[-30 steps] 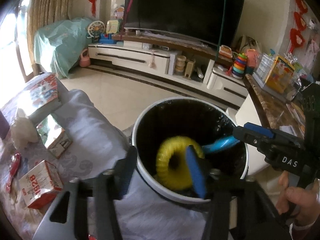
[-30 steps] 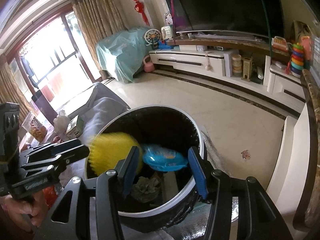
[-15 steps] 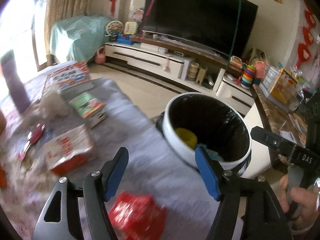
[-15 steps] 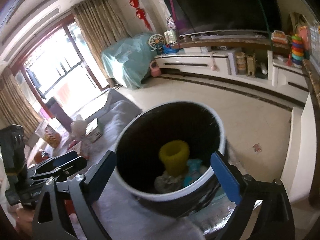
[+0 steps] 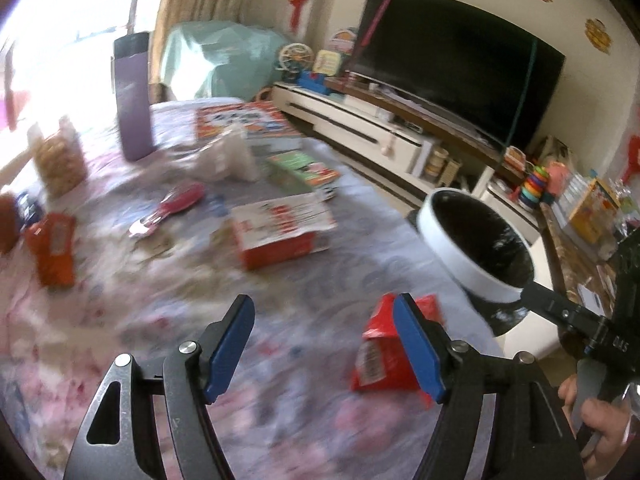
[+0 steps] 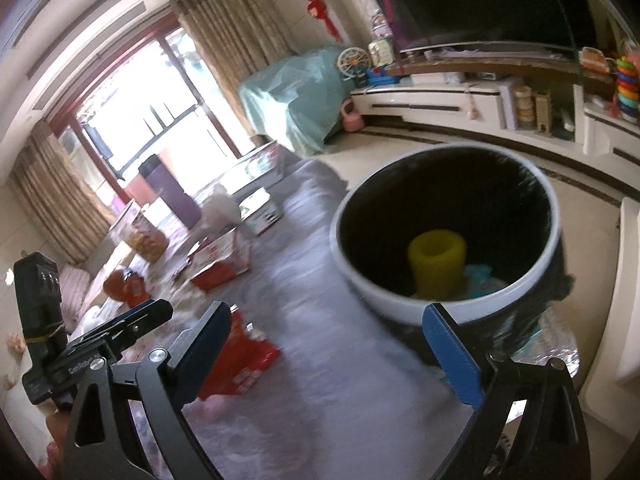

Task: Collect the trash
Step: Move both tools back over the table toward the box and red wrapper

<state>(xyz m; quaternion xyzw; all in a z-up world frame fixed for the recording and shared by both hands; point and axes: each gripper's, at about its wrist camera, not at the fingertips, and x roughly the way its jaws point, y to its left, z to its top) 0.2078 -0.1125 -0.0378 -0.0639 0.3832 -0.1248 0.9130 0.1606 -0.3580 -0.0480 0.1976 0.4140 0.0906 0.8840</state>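
Observation:
A white-rimmed trash bin (image 6: 432, 300) with a black liner stands at the table's right edge; it also shows in the left wrist view (image 5: 456, 264). Inside lie a yellow ribbed ring (image 6: 438, 258) and a blue wrapper (image 6: 478, 274). My left gripper (image 5: 324, 344) is open and empty above the cloth-covered table (image 5: 160, 300). A red snack packet (image 5: 380, 356) lies just behind its right finger. My right gripper (image 6: 340, 352) is open and empty in front of the bin; the packet (image 6: 244, 364) lies by its left finger.
On the table lie a red-and-white carton (image 5: 280, 228), a green box (image 5: 304, 174), an orange packet (image 5: 54, 250), a red brush (image 5: 176, 206), a purple bottle (image 5: 132, 96) and a snack jar (image 5: 58, 158). A TV cabinet (image 5: 360, 120) stands beyond.
Both grippers let go of the yellow ring and blue wrapper into the bin, opened wide, and swung back left toward the table. The left now faces the table's litter.

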